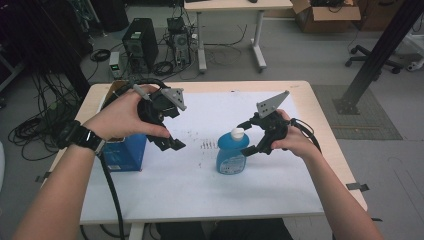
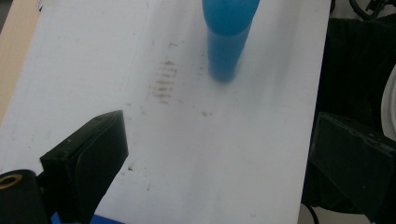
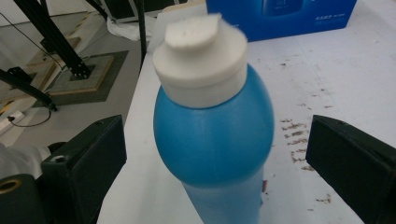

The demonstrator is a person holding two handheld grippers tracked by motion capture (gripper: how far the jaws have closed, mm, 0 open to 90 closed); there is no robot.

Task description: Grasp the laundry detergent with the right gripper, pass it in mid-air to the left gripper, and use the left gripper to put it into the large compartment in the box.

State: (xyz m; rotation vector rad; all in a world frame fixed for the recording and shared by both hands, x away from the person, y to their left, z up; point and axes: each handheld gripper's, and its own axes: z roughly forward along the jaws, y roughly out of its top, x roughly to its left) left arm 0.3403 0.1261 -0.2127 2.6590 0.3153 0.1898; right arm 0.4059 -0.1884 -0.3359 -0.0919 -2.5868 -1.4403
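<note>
White paper covers the table; from above, the bottle stands upright mid-sheet, the right gripper spread wide around its neck, likely lining up a grasp, while the left gripper hovers open and empty near a box. Left gripper view: the bottle's top is cut off. Right gripper view: the cap blurs between apart jaws, base hidden.

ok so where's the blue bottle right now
In the high view the blue bottle stands upright mid-table on the white sheet, between the right gripper's open fingers, right of the blue box.
</note>
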